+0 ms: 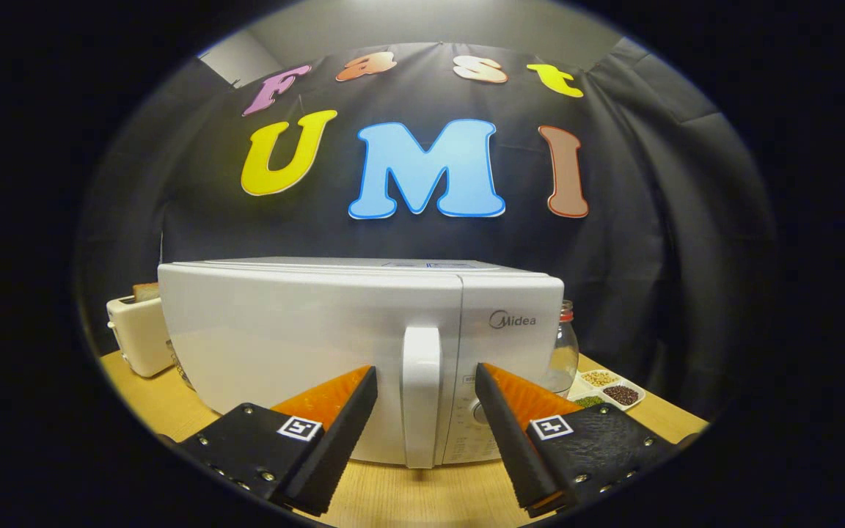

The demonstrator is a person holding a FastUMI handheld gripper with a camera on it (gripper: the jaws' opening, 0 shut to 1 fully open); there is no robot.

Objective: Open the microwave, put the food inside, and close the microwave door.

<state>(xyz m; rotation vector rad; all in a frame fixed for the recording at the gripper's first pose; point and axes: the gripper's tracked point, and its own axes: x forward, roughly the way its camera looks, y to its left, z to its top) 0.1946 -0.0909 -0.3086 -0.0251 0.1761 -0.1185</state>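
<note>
Lining up on microwave (pixel 320 345) handle (pixel 421 396), door closed. Gripper (pixel 426 381) jaws spread, straddling handle, not yet touching. Handle running vertical, sitting at door's right edge beside control panel (pixel 510 352). Microwave facing jaws, long axis left-right across surface (pixel 408 499). Advising: closing squarely mid-handle, then pulling along hinge arc, likely leftward.

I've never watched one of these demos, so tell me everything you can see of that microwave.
The microwave is a white, glossy box standing upright on the wooden table, its door shut. A vertical white handle sits between door and control panel. The gripper is open, one finger on each side of the handle, not pressing it. A toaster and a glass jar flank it.
</note>
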